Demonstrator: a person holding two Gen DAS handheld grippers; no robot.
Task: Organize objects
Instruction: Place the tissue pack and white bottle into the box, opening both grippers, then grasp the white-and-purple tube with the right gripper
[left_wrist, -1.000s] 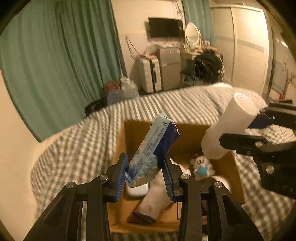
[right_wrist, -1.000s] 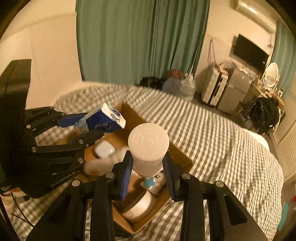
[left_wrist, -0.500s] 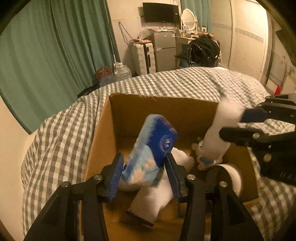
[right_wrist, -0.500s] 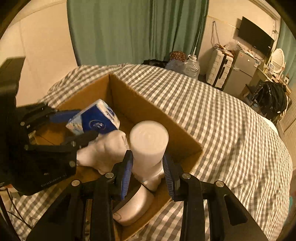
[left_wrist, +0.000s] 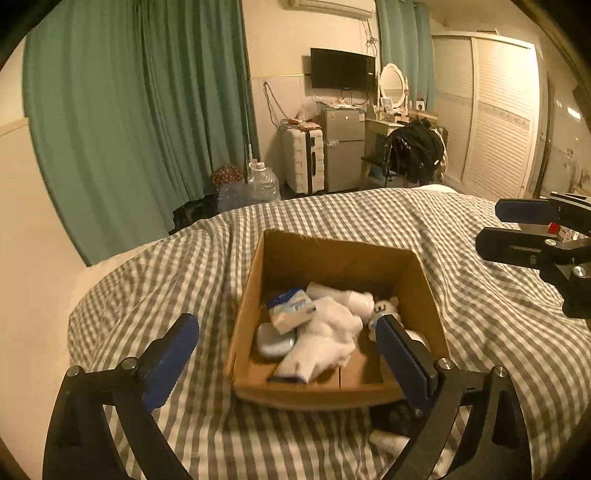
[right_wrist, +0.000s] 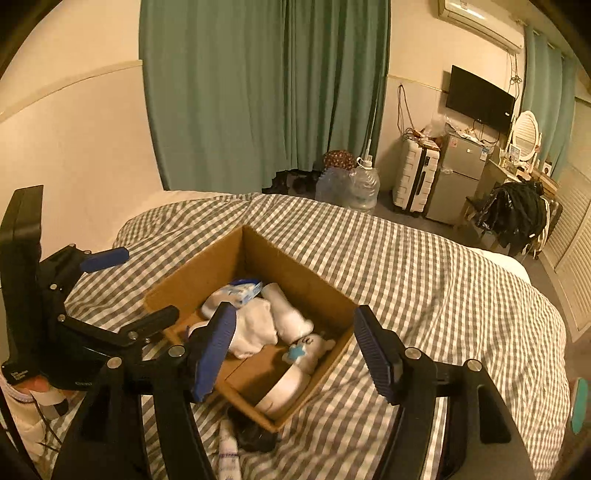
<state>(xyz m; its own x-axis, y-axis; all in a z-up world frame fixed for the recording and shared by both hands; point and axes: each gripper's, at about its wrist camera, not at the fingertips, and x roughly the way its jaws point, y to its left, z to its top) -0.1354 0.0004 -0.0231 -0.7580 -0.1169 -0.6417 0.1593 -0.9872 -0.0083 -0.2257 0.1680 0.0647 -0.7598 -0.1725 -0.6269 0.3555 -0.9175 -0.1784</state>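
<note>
An open cardboard box (left_wrist: 332, 254) (right_wrist: 207, 266) sits on the checked bed. Inside lie a blue-and-white tissue pack (left_wrist: 291, 310) (right_wrist: 242, 290), a white sock (left_wrist: 325, 343) (right_wrist: 255, 328), a white cylinder (left_wrist: 343, 295) (right_wrist: 282, 306), a small plush toy (left_wrist: 384, 308) (right_wrist: 306, 347) and a pale case (left_wrist: 275, 343). My left gripper (left_wrist: 288, 354) is open and empty, raised above the box's near side. My right gripper (right_wrist: 291, 347) is open and empty, above the box; it also shows at the right of the left wrist view (left_wrist: 517, 229).
The checked grey-and-white bedspread (left_wrist: 480, 332) (right_wrist: 443, 295) surrounds the box. A dark item and a patterned sock (right_wrist: 229, 450) lie on the bed by the box's near corner. Green curtains, water jugs (left_wrist: 262, 182), a suitcase and a fridge stand beyond the bed.
Both grippers opened and pulled back up from the box. The tissue pack and the white cylinder left the jaws and now lie inside the box.
</note>
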